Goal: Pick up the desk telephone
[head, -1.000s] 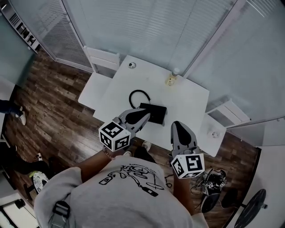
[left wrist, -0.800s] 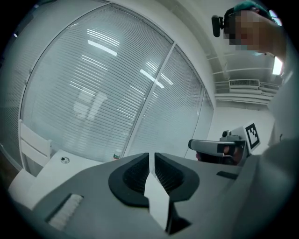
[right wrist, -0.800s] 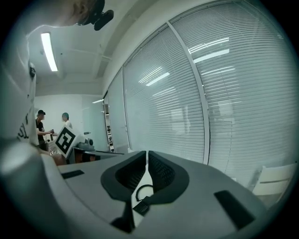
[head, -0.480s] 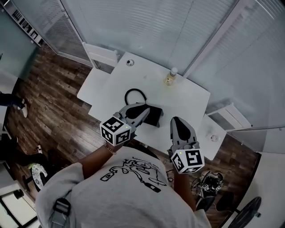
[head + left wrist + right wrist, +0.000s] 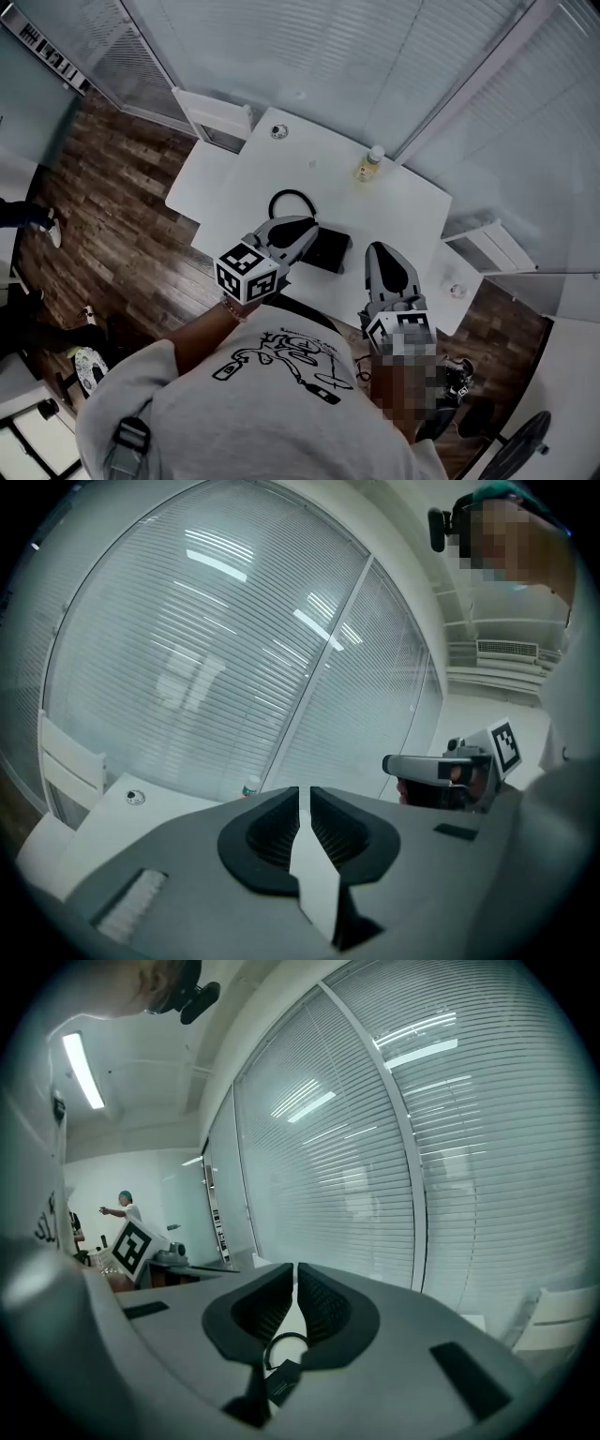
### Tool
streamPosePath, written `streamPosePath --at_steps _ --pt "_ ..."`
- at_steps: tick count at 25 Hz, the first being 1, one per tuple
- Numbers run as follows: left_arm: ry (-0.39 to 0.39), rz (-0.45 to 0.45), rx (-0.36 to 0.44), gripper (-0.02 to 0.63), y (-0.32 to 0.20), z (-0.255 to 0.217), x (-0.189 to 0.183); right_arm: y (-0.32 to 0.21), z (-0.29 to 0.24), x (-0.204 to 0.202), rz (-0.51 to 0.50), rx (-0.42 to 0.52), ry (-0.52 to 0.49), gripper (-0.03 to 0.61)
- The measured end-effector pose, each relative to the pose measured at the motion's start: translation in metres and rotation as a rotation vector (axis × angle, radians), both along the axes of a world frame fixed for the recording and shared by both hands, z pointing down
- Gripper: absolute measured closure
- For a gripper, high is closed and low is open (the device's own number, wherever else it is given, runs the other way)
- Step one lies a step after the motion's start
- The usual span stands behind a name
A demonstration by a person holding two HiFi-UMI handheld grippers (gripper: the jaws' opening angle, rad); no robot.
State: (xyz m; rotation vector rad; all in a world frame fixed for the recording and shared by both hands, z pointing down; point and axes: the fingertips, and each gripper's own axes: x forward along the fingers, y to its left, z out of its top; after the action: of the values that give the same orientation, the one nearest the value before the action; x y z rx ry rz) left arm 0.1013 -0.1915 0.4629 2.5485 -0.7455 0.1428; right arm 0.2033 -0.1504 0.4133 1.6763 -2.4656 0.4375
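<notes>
The black desk telephone point(image 5: 330, 251) lies near the front edge of the white table point(image 5: 394, 211), and its cord makes a black loop point(image 5: 292, 200) behind it. My left gripper point(image 5: 312, 226) hangs over the phone's left end with its jaws shut and nothing in them. My right gripper point(image 5: 380, 247) is just right of the phone, also shut and empty. In the right gripper view the telephone point(image 5: 282, 1381) and its cord loop point(image 5: 284, 1342) show below the shut jaws point(image 5: 296, 1270). The left gripper view shows its shut jaws point(image 5: 304, 793) over bare tabletop.
A small bottle point(image 5: 368, 166) stands at the table's far edge, and a small round object point(image 5: 278, 132) lies at the far left corner. White chairs point(image 5: 217, 120) point(image 5: 480, 246) flank the table. Glass walls with blinds stand behind it. Cables and gear point(image 5: 455, 384) lie on the wood floor.
Both grippers have moved forward and a little down toward the table, staying shut. The left one now hangs over the phone's left end.
</notes>
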Motion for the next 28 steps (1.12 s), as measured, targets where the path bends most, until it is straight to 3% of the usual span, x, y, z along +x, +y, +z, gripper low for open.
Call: streamPosePath --at_steps 8,13,20,28 --pt "-0.002 0.047 -0.052 0.58 -0.026 0.02 -0.013 -0.026 0.012 -0.012 0.022 -0.018 0.035 0.563" --pt "-0.028 0.072 -0.121 0.572 -0.032 0.053 -0.017 -0.034 0.046 -0.012 0.018 -0.087 0.034 0.563" --pt "-0.06 0.078 -0.314 0.492 -0.032 0.132 -0.022 -0.036 0.119 -0.007 0.015 -0.236 -0.011 0.542" --pt "-0.118 0.076 -0.497 0.475 -0.03 0.227 -0.033 -0.036 0.205 0.003 0.019 -0.395 -0.027 0.481"
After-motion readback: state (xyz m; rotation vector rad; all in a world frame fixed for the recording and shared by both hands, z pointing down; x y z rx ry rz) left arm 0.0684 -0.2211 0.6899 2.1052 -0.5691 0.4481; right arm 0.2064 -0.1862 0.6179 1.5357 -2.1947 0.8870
